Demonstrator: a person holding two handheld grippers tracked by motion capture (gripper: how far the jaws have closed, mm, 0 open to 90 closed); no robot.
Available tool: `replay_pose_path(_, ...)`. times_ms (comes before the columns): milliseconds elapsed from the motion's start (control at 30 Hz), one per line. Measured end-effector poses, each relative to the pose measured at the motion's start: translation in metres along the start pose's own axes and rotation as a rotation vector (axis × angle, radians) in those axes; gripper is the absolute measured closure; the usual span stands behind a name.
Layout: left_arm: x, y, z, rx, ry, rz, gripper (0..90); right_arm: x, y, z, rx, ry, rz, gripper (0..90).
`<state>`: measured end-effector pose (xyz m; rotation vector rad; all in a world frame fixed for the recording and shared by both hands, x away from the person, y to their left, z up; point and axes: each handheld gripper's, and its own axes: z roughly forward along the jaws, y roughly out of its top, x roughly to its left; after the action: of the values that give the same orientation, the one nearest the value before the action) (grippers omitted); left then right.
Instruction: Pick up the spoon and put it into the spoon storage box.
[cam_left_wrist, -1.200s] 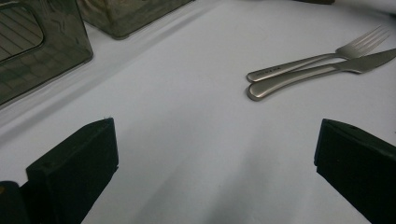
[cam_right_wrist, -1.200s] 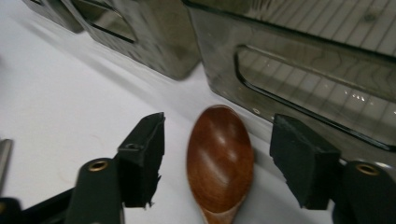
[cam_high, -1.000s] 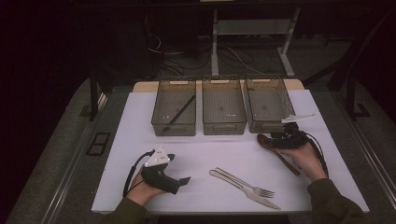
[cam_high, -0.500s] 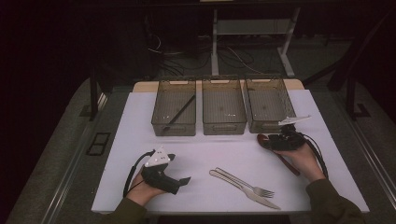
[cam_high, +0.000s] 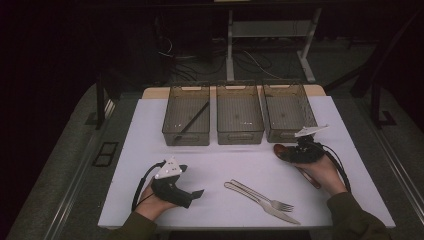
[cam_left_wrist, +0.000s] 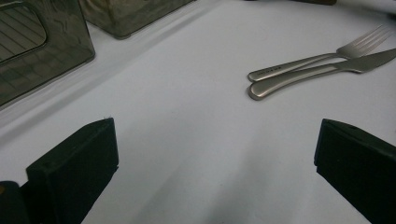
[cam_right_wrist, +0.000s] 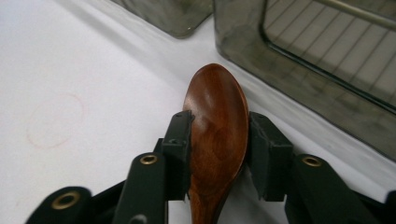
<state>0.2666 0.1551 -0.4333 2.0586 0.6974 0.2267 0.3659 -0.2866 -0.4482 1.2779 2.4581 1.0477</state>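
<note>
The right hand lies low on the white table at the near right, forearm coming in from the bottom edge, with the right gripper held nearly level and pointing toward the left, just in front of the rightmost bin. Its jaws have just been closing and now stand at either side of the bowl of a wooden spoon; in the right gripper view the left pad sits against the bowl's edge and the right pad is at or just off the other edge, though whether both pads truly press cannot be told for sure. The spoon lies on the table with its bowl toward the bins and a little left, its handle running back under the gripper and hand toward the near right, where its end shows past the hand in the high view. The left hand rests on the table at the near left, its left gripper aimed to the right along the surface, jaws spread wide with bare table between them. Ahead of it, well apart, lie a fork and a knife side by side, handles toward that gripper
</note>
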Motion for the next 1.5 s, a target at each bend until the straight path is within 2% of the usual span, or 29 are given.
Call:
replay_pose_path(367,0.0,0.0,0.0,0.001,-0.001,0.003,0.0,0.007,0.001,0.001,0.022,0.029,-0.037,74.3)
replay_pose_path(667,0.0,0.0,0.0,0.0,-0.002,0.003,0.0,0.009,0.002,0.001,0.017,0.035,-0.037,81.0)
replay_pose_path(1067,0.0,0.0,0.0,0.0,-0.004,0.003,0.0,0.009,0.004,-0.006,0.0,0.041,-0.04,81.3)
replay_pose_path(1500,0.001,0.0,-0.001,0.002,-0.003,0.007,0.0,0.011,0.008,-0.019,-0.019,0.041,-0.021,81.3)
